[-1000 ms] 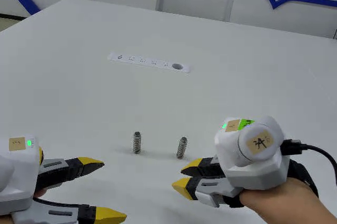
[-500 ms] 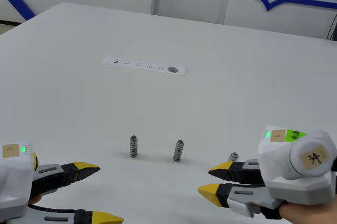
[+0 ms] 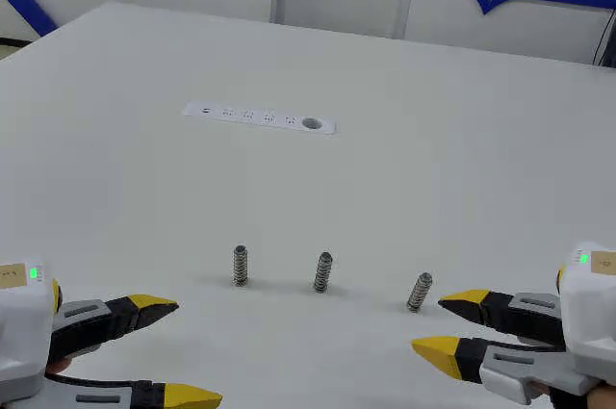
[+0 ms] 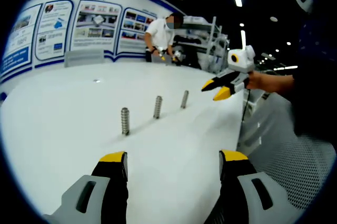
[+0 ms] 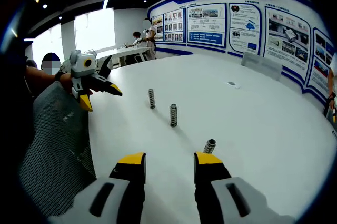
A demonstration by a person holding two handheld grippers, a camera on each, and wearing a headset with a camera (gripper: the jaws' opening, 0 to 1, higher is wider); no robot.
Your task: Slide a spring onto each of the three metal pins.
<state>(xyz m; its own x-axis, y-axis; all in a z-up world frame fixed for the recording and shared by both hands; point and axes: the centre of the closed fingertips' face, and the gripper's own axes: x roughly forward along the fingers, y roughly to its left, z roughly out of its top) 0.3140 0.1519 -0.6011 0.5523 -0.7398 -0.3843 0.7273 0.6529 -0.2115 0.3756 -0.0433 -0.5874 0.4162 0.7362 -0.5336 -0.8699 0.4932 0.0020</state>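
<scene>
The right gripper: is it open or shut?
Open. The right gripper has its jaws standing apart, with white table showing between them and nothing held.

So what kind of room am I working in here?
Probably a showroom or demo hall, not a home: illustrated display boards with blue trim line the wall, the big white table carries a power strip, and another person stands beyond its far end.
</scene>
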